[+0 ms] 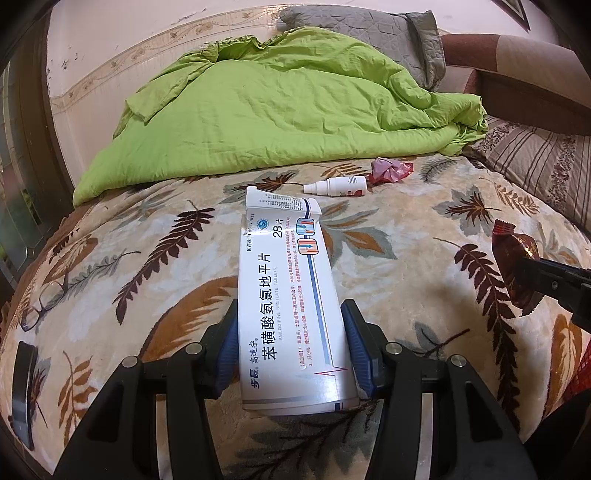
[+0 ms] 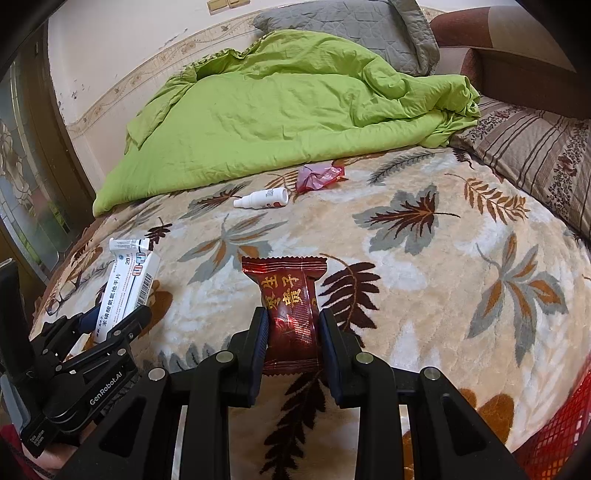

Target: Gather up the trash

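Note:
My left gripper (image 1: 291,325) is shut on a white medicine box (image 1: 284,280) with an open end flap, held above the leaf-patterned blanket (image 1: 147,258). My right gripper (image 2: 291,325) is shut on a dark red snack wrapper (image 2: 288,306); that wrapper (image 1: 515,266) also shows at the right edge of the left wrist view. The box (image 2: 125,280) and left gripper (image 2: 107,321) appear at the left of the right wrist view. Farther back on the blanket lie a small white spray bottle (image 1: 338,185) (image 2: 263,198) and a crumpled pink wrapper (image 1: 389,170) (image 2: 319,176).
A green quilt (image 1: 280,107) is heaped at the back, with a grey pillow (image 1: 369,29) behind it and a striped pillow (image 2: 532,155) to the right. Eyeglasses (image 1: 44,302) and a dark phone (image 1: 24,387) lie at the blanket's left. A red mesh basket (image 2: 554,439) sits at the lower right.

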